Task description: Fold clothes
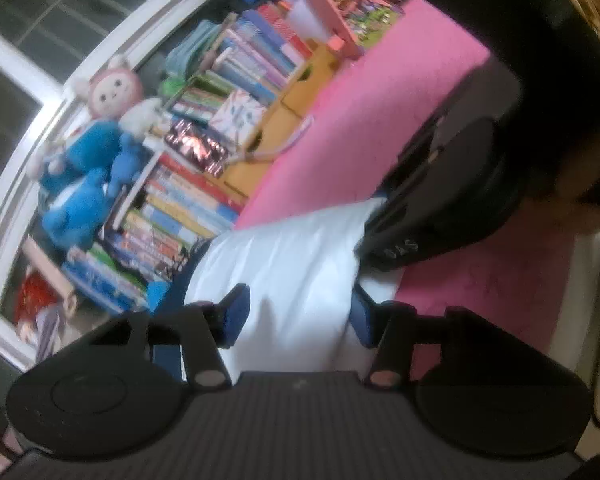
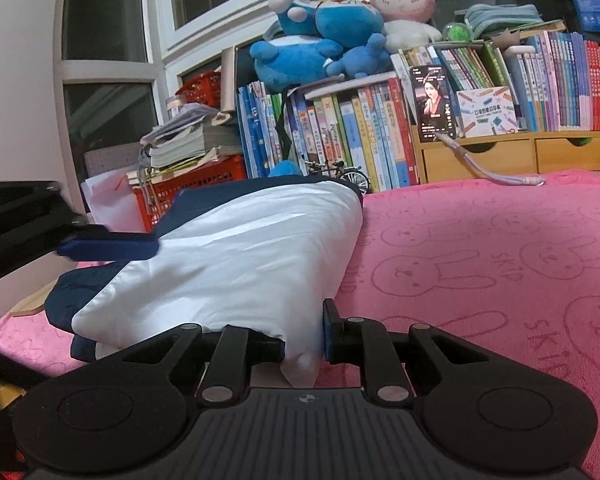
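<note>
White-and-navy garment (image 2: pixel 228 264) lies mid-frame on the pink towel (image 2: pixel 500 264) — right gripper (image 2: pixel 304 340) clamped on its near corner, left gripper (image 1: pixel 296 316) straddling it, jaws apart.

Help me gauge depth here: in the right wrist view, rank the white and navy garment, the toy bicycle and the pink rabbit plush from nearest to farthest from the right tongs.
1. White and navy garment: pinched in the right tongs, on the pink towel.
2. Toy bicycle: behind the garment, before the books.
3. Pink rabbit plush: atop the books, by the window.
</note>
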`<state>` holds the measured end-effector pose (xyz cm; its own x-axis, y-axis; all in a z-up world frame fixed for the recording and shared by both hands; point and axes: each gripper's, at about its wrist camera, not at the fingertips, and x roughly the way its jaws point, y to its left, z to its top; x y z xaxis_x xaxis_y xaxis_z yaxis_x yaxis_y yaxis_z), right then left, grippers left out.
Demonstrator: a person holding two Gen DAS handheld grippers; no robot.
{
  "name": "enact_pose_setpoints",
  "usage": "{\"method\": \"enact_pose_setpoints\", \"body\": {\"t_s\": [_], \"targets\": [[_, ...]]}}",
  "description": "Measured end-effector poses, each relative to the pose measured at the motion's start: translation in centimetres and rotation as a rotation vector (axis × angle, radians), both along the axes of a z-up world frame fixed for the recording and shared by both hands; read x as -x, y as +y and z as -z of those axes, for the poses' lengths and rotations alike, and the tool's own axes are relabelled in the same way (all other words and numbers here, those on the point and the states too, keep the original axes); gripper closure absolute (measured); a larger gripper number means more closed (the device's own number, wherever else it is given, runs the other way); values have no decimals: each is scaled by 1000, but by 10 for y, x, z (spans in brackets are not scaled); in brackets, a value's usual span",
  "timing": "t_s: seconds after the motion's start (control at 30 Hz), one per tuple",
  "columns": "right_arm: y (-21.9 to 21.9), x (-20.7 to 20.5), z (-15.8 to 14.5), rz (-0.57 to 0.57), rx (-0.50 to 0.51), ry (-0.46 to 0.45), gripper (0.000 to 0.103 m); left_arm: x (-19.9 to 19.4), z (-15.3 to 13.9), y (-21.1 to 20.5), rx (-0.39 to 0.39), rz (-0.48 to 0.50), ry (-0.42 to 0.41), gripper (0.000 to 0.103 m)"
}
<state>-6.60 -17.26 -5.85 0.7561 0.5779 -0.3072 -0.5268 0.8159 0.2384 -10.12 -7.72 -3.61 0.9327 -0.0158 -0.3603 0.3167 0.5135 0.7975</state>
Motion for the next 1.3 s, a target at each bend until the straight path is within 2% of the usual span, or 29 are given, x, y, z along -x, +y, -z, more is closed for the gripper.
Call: {"method": "enact_pose_setpoints", "body": {"t_s": [0.1,0.13,0.17,0.27,0.4,0.67,0.87,0.97,1.1,1.17,1.23,1.3], "targets": [[1,1,0,2,5,-7,85,-7,13,-12,-121,11,-36,80],[2,2,0,6,12,-12,85,-9,19,-14,-165,5,-56,95],[3,2,0,9,19,-16,85,-9,23,-14,-193,-6,-65,96],[6,6,1,37,51,-36,86,-6,26,-3,-183,-57,-15,98],[6,8,4,56,62,-35,86,10,28,23,-207,-153,21,98],[12,13,6,50,98,-73,86,14,36,69,-155,-343,51,97],[17,18,6,36,139,-116,86,21,37,73,-121,-378,49,97],[19,19,6,35,142,-118,86,21,36,73,-120,-380,49,97],[18,17,6,50,137,-102,85,20,36,72,-81,-398,52,97],[17,17,6,60,133,-90,78,20,35,72,-66,-407,54,97],[14,15,9,88,106,-39,66,20,34,72,-51,-415,54,97],[11,15,14,99,77,-7,64,20,34,71,-42,-421,53,97]]}}
